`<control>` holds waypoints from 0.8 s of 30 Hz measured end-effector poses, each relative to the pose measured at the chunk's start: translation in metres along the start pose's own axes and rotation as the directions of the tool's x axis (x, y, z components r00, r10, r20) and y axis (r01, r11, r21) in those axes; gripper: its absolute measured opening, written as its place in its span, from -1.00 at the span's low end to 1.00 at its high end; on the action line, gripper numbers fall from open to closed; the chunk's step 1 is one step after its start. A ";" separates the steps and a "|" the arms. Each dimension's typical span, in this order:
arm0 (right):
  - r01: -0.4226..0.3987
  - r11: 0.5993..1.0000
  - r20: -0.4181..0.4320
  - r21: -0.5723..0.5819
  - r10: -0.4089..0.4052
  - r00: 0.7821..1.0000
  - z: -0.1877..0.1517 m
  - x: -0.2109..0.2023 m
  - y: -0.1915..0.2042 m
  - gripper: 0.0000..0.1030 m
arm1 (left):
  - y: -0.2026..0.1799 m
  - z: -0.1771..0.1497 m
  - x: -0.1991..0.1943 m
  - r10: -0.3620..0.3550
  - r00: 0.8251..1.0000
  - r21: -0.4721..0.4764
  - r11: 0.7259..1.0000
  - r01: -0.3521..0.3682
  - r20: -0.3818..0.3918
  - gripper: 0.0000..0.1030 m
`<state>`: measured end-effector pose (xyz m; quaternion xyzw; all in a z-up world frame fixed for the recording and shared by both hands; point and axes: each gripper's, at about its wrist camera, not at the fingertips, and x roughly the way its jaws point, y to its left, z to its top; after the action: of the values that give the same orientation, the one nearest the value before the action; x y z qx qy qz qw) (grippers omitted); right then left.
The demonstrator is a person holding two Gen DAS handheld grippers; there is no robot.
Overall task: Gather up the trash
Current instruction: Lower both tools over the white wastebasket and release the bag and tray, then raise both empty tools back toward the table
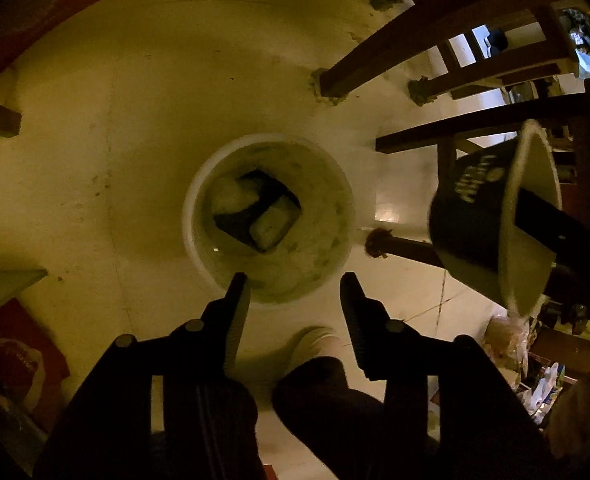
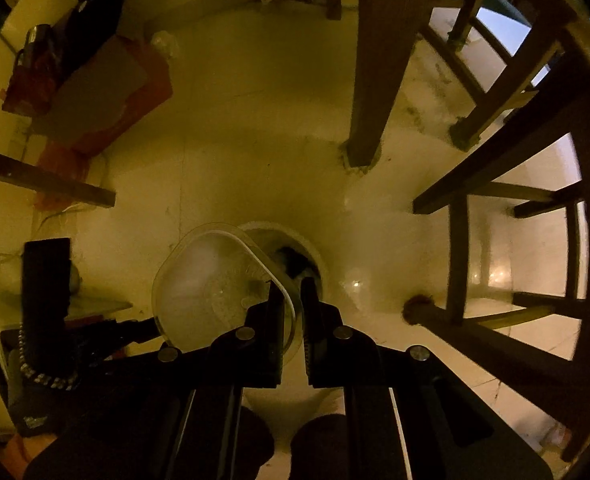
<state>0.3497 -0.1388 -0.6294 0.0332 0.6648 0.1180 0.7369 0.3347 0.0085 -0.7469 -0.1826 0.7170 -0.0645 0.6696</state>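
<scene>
A white round bin (image 1: 199,200) stands on the pale floor, with a black piece and pale crumpled scraps at its bottom. My left gripper (image 1: 293,288) hangs over the bin's near rim. It is open and nothing is between its fingers. My right gripper (image 2: 293,286) is shut on the rim of a round takeaway bowl (image 2: 215,284). The bowl (image 1: 471,208) is dark outside with pale lettering, pale inside, and is tilted above and to the right of the bin. In the right wrist view, the bin (image 2: 287,232) shows just past the bowl.
Dark wooden chair and table legs (image 1: 375,60) stand beyond and right of the bin. Red bags and boxes (image 2: 107,92) lie at the left. The person's dark trouser leg (image 1: 323,396) and pale shoe (image 1: 315,340) are below the left gripper. Loose clutter (image 1: 547,380) sits at the lower right.
</scene>
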 end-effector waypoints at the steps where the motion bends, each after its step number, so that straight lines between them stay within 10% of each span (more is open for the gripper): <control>1: -0.016 1.000 -0.008 0.002 0.016 1.000 0.001 0.003 0.001 -0.85 | 0.000 0.000 -0.001 0.014 1.000 0.003 1.000 -0.014 0.005 -0.11; 3: -0.072 0.997 -0.031 0.002 0.072 0.997 0.000 0.005 0.006 -0.80 | 0.003 -0.002 -0.009 0.045 0.999 0.012 0.999 -0.045 0.021 -0.11; 7: -0.047 0.999 -0.035 -0.005 0.046 0.998 -0.002 -0.002 0.016 0.02 | 0.012 -0.010 -0.039 0.096 0.994 0.022 0.995 -0.097 0.049 -0.11; 24: -0.013 0.997 0.071 -0.077 0.018 0.997 0.004 -0.191 0.053 0.02 | -0.054 -0.030 -0.254 0.087 0.967 0.034 0.995 -0.098 0.239 -0.11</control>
<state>0.3298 -0.1281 -0.4326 0.0142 0.6324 0.1480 0.7602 0.3235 0.0428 -0.4881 -0.1400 0.6381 -0.0274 0.7567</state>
